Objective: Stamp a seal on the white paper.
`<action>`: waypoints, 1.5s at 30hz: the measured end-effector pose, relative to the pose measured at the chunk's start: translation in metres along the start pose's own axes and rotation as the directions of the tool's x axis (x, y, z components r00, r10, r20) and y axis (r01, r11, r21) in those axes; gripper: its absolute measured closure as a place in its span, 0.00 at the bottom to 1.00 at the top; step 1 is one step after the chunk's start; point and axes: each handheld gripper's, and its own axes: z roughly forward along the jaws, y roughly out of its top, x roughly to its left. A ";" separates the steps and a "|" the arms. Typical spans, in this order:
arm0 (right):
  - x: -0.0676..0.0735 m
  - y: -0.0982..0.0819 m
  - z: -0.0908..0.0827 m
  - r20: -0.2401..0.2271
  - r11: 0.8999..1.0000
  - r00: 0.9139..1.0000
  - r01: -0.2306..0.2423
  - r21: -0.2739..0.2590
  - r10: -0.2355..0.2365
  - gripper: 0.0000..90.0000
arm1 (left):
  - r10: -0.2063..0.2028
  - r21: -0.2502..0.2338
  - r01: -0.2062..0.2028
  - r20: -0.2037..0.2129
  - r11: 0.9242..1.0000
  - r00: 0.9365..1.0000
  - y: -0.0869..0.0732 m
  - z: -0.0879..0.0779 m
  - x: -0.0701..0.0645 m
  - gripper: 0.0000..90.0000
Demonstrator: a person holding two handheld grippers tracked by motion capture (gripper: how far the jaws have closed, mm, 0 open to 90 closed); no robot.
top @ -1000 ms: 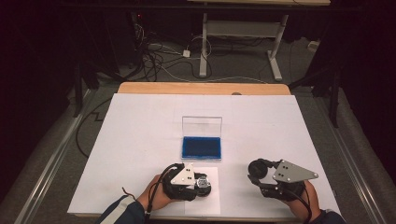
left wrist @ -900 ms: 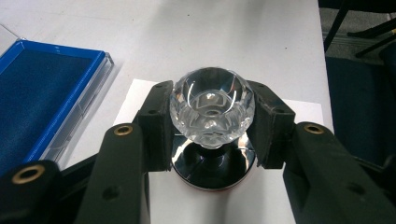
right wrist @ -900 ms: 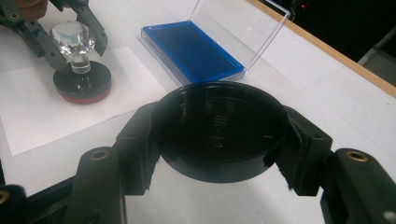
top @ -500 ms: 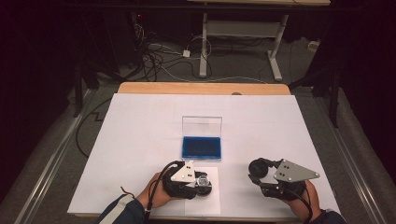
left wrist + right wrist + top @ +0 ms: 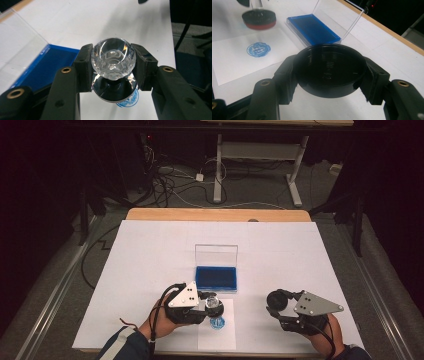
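Note:
My left gripper [image 5: 212, 304] is shut on a stamp [image 5: 213, 303] with a clear faceted knob [image 5: 113, 57] and a round black base. It hangs a little above a small paper sheet [image 5: 216, 339] that bears a round blue print [image 5: 217, 323]. In the right gripper view the stamp [image 5: 259, 18] shows a red underside, with the blue print [image 5: 258, 49] below it. My right gripper [image 5: 276, 301] rests near the table's front right, shut on a round black cap [image 5: 329, 67], hollow side up.
A blue ink pad [image 5: 216, 278] lies in an open case just behind the paper, its clear lid [image 5: 216, 255] standing upright. White sheeting covers the table [image 5: 150, 250]; its wooden far edge [image 5: 215, 214] shows. Cables and a desk frame lie beyond on the floor.
My left gripper has lifted the stamp off the paper, uncovering the blue print beneath it. The right gripper has kept still.

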 end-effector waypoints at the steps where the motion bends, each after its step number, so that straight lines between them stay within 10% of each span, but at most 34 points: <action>1: 0.000 0.000 0.000 0.000 1.000 1.000 0.002 -0.001 -0.002 0.42 | 0.004 -0.002 -0.004 -0.012 1.000 1.000 0.001 -0.002 0.000 0.60; 45: -0.003 0.000 0.003 -0.012 1.000 1.000 -0.002 -0.001 0.002 0.42 | -0.080 -0.090 0.068 -0.134 0.994 0.988 -0.019 -0.055 0.014 0.60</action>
